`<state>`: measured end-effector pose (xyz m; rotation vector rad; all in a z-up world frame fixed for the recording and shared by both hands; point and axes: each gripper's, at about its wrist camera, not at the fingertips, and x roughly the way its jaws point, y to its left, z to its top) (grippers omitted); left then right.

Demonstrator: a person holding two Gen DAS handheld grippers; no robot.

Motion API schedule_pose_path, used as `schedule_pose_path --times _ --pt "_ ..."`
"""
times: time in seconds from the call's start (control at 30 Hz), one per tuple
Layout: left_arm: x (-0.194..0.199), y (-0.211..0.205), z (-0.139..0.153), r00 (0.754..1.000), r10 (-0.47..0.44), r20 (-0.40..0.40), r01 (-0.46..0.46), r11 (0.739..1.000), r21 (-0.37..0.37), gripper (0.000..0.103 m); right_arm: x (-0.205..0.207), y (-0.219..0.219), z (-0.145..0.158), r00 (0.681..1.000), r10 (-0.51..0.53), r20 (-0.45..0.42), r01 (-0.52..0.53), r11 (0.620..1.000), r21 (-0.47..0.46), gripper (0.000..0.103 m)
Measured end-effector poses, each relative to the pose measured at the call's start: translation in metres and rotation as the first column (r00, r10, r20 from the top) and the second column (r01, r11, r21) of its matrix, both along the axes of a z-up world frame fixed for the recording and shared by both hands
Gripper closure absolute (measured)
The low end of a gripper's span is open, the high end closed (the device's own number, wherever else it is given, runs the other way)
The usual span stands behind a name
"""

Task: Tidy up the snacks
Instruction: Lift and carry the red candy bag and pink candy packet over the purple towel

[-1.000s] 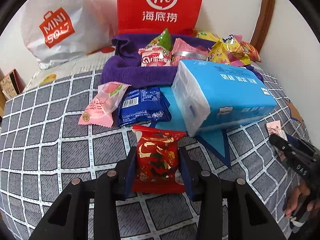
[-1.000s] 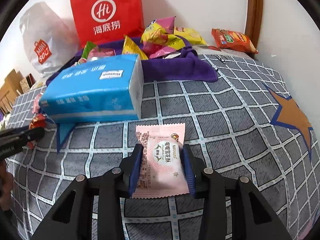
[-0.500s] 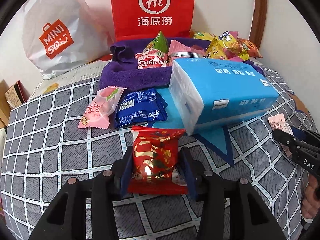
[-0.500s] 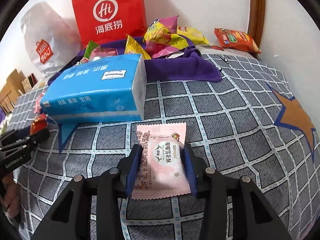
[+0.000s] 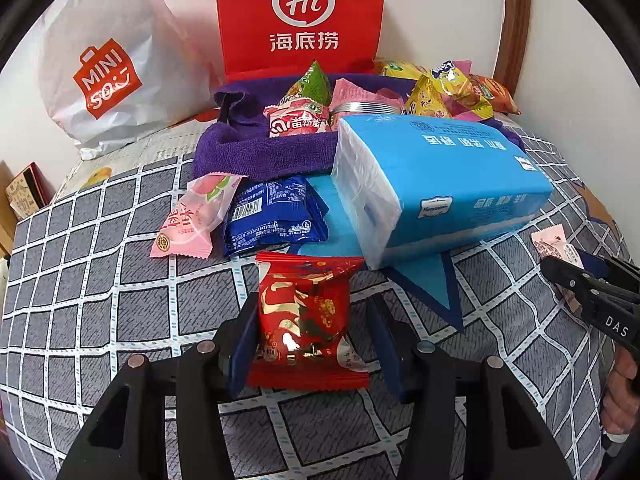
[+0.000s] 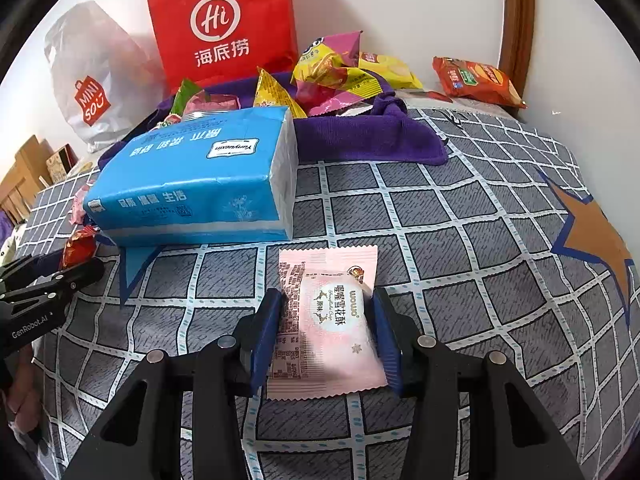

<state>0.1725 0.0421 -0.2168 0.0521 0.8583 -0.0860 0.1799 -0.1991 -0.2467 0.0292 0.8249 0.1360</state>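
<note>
My left gripper (image 5: 310, 320) straddles a red and gold snack packet (image 5: 306, 316) that lies on the checked cloth; the left pad touches it, the right pad stands a little off it. My right gripper (image 6: 325, 312) is closed on a pale pink snack packet (image 6: 330, 316), both blue pads against its sides. A pink peach packet (image 5: 196, 216) and a dark blue packet (image 5: 274, 214) lie beyond the red one. Several snacks (image 5: 308, 108) are heaped on a purple towel (image 5: 264, 148) at the back.
A big blue tissue pack (image 5: 436, 184) lies between the two grippers. A red paper bag (image 5: 300, 16) and a white Miniso bag (image 5: 104, 76) stand against the wall. An orange packet (image 6: 476, 80) lies at the back right by a wooden frame (image 6: 516, 24).
The left gripper's right pad has opened away from the red packet. The right gripper has stayed closed on the pink packet. Both views shifted only slightly.
</note>
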Motion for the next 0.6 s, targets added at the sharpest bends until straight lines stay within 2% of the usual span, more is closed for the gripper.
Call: schedule_pose_path --times 0.17,0.33,0.47,0.6 --pt "0.0 0.0 0.0 1.0 0.002 0.001 -0.002 1.0 0.0 0.054 0.0 0.003 -0.001 1.0 0.0 0.0 0.0 1.0 -0.017 0.055" --pt "-0.001 0.007 0.001 1.0 0.022 0.007 -0.022 1.0 -0.019 0.063 0.0 0.002 0.0 1.0 0.002 0.001 -0.002 1.0 -0.011 0.055" --pt "-0.001 0.01 0.002 1.0 0.028 0.009 -0.028 0.999 -0.04 0.065 0.0 0.002 0.0 1.0 -0.004 0.002 0.004 1.0 -0.017 0.058" --pt "-0.001 0.003 0.003 1.0 0.025 -0.006 -0.025 1.0 0.007 0.066 0.0 -0.003 0.0 1.0 -0.007 0.003 0.007 1.0 0.007 0.061"
